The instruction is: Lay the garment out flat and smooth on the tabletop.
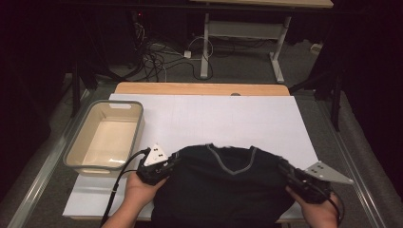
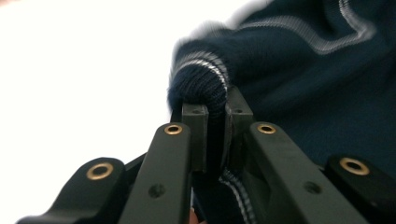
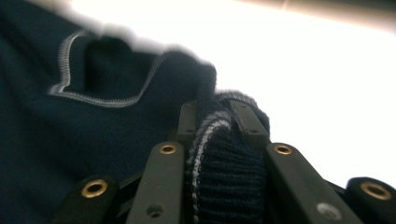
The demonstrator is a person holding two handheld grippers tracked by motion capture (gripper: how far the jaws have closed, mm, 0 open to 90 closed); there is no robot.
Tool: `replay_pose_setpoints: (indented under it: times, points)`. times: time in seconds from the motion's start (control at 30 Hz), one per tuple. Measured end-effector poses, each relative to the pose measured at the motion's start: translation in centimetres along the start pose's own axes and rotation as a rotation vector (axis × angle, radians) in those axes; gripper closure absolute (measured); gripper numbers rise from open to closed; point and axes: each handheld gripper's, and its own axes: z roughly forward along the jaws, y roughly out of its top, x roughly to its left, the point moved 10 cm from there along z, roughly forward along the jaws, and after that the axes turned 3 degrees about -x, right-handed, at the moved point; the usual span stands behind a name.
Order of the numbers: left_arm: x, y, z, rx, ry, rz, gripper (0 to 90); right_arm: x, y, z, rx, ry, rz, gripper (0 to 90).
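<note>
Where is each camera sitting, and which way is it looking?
High view: sits above the person's side of the table, looking forward and down; shows both hands, the left gripper, the right gripper, the sweater and the bin.
Left gripper view: rides the left gripper, looking along its fingers, shut on the sweater's ribbed edge.
Right gripper view: rides the right gripper, looking along its fingers, shut on the sweater.
Shared: all show the sweater's striped V-neck.
</note>
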Motion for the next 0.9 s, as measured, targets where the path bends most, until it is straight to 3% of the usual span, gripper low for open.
replay_pose_setpoints:
  times: [0.07, 0.13, 0.17, 0.27, 0.33, 0.37, 0.4, 0.47, 0.5, 0.53, 0.57, 0.6, 0.67, 0.77, 0.9]
  points:
    - [0.1, 2.2, -0.5, -0.023, -0.008, 0.025, 81.7, -0.3, 2.4, -0.9, -0.072, -0.011, 0.008, 77.4]
    - [0.6, 3.3, 0.8, 0.007, 0.009, 0.056, 81.7, -0.9, 4.0, 0.0, -0.076, -0.012, 0.005, 77.3]
    - [1.2, 3.5, 2.0, 0.037, 0.02, 0.06, 81.8, -1.3, 4.5, 1.0, -0.063, -0.012, 0.006, 77.3]
    - [3.7, 4.2, 5.6, 0.077, 0.038, -0.02, 82.2, -2.9, 5.1, 5.9, 0.014, -0.024, 0.016, 77.4]
    - [5.9, 5.8, 7.1, 0.099, 0.092, -0.02, 82.4, -4.0, 5.7, 9.1, 0.061, -0.035, 0.039, 78.0]
    - [7.1, 7.5, 7.2, 0.082, 0.138, -0.008, 82.4, -4.7, 6.8, 10.1, 0.068, -0.059, 0.014, 78.2]
    - [8.4, 9.5, 6.8, 0.041, 0.185, -0.01, 82.4, -5.3, 8.7, 10.6, 0.048, -0.086, -0.005, 78.2]
    - [10.8, 13.2, 5.9, -0.038, 0.253, -0.046, 82.2, -6.3, 13.5, 10.4, -0.048, -0.124, -0.011, 77.7]
    - [11.7, 14.3, 5.8, -0.044, 0.281, -0.04, 81.5, -6.8, 15.5, 10.2, -0.092, -0.154, -0.021, 74.8]
    - [12.3, 14.5, 6.2, -0.018, 0.294, -0.057, 77.5, -7.1, 16.9, 10.2, -0.118, -0.167, -0.022, 66.2]
    - [12.9, 14.3, 6.6, 0.009, 0.309, -0.08, 67.2, -7.4, 17.5, 10.7, -0.117, -0.163, -0.004, 52.7]
    - [13.2, 13.6, 7.1, 0.036, 0.314, -0.104, 57.6, -7.6, 17.2, 11.6, -0.083, -0.146, 0.03, 45.0]
    - [12.5, 11.9, 8.0, 0.071, 0.266, -0.144, 49.2, -7.8, 15.1, 13.0, -0.011, -0.14, 0.047, 41.6]
    - [10.1, 9.0, 8.3, 0.066, 0.2, -0.124, 48.6, -7.1, 11.4, 13.3, 0.02, -0.103, 0.059, 41.7]
    - [6.1, 4.4, 7.0, 0.076, 0.111, -0.081, 47.1, -5.4, 6.4, 11.4, 0.055, -0.067, 0.063, 42.0]
